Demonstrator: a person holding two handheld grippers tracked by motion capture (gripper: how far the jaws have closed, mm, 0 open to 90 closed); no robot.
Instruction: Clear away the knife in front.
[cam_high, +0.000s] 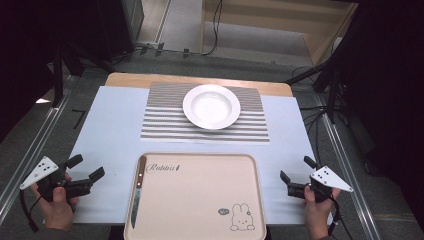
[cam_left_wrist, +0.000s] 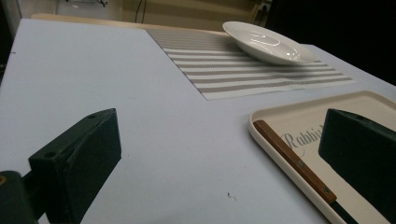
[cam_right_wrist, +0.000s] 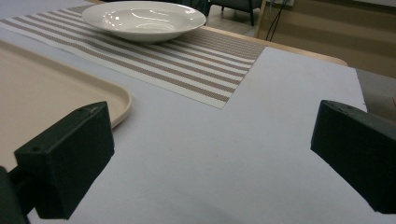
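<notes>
A white bowl-like plate (cam_high: 211, 106) (cam_left_wrist: 268, 43) (cam_right_wrist: 144, 19) rests on a striped placemat (cam_high: 165, 120) (cam_left_wrist: 243, 70) (cam_right_wrist: 196, 60) at the table's far side. Nearer me lies a cream tray (cam_high: 200, 200) (cam_left_wrist: 299, 114) (cam_right_wrist: 42, 88) printed with a rabbit. A wooden-handled knife (cam_high: 138, 190) (cam_left_wrist: 294, 161) lies along the tray's left edge. My left gripper (cam_high: 86, 168) (cam_left_wrist: 219, 163) is held open at the table's front left, left of the tray, nothing between its jaws. My right gripper (cam_high: 296, 169) (cam_right_wrist: 212, 158) is open at the front right, beside the tray.
A white sheet (cam_high: 110, 130) covers the wooden table (cam_high: 130, 79). Metal rails (cam_high: 30, 150) run along both sides, with cables (cam_high: 320, 115) on the floor at the right and behind the table.
</notes>
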